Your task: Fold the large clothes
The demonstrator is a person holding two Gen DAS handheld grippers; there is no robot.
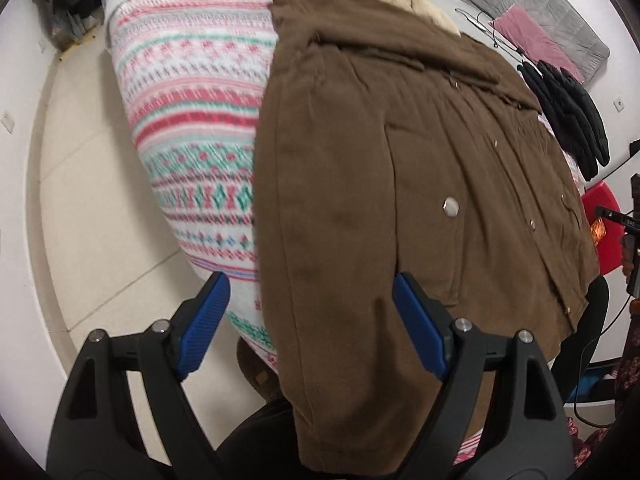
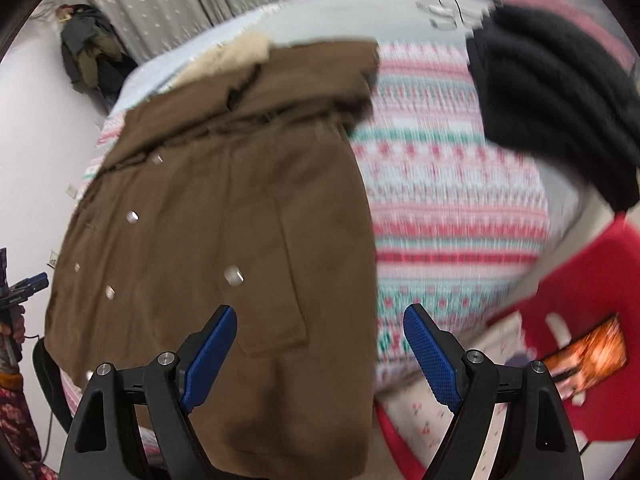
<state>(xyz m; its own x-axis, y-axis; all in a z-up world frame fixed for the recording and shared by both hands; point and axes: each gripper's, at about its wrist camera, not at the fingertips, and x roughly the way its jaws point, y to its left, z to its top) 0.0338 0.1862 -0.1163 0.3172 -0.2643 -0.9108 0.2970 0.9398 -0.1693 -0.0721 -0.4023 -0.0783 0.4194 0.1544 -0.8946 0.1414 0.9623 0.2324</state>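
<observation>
A large brown coat (image 1: 380,184) with metal snaps and a cream fur collar lies on a bed with a pink, white and green patterned blanket (image 1: 188,120). Its hem hangs over the near bed edge. My left gripper (image 1: 310,300) is open and empty, its fingers either side of the coat's left hem corner, above it. In the right wrist view the coat (image 2: 216,220) fills the left half, sides folded in. My right gripper (image 2: 320,332) is open and empty, over the coat's right hem edge and the blanket (image 2: 452,208).
A black puffer garment (image 2: 552,108) lies at the far right of the bed, also seen in the left wrist view (image 1: 568,108). A red stool (image 2: 580,320) with an orange packet stands right of the bed. Pink cushions (image 1: 524,36) and a grey headboard lie at the far end. Pale floor (image 1: 92,220) lies left.
</observation>
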